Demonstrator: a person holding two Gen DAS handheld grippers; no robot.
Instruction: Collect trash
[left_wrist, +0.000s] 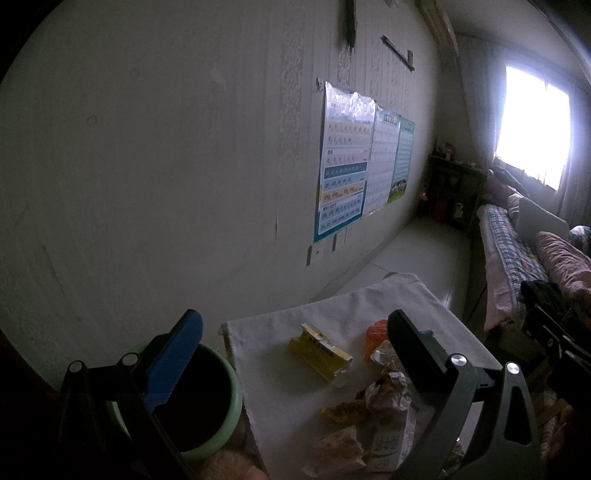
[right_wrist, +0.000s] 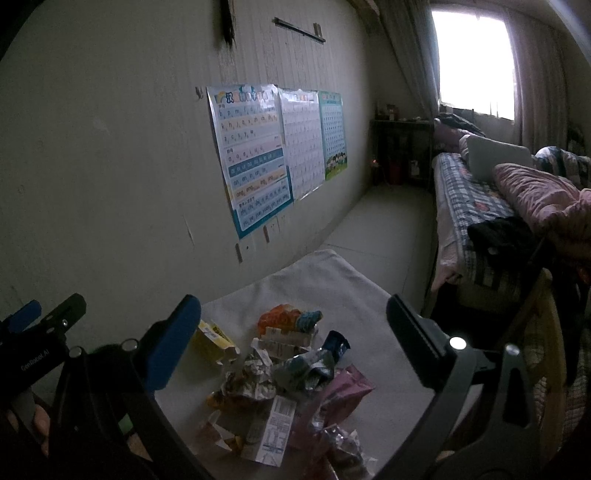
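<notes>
Nearest, the right gripper (right_wrist: 291, 339) stands wide open and empty, hovering above the trash pile (right_wrist: 291, 384) of crumpled wrappers, which lies straight ahead between its fingers on the cloth-covered table (right_wrist: 369, 317). The left gripper (left_wrist: 295, 350) is likewise spread wide, holding nothing; the pile sits toward its right finger, and the green bin (left_wrist: 225, 439) sits just left of the pile, off the table's edge. A yellow carton (left_wrist: 319, 350), beyond the pile, runs diagonally. The right gripper looks better placed. Farther off, posters (right_wrist: 258, 155) hang on the wall.

Yellow carton (left_wrist: 319, 350), green-rimmed bin (left_wrist: 207, 398), white tablecloth (left_wrist: 280, 387), plaid bedsheet (right_wrist: 465, 192)
</notes>
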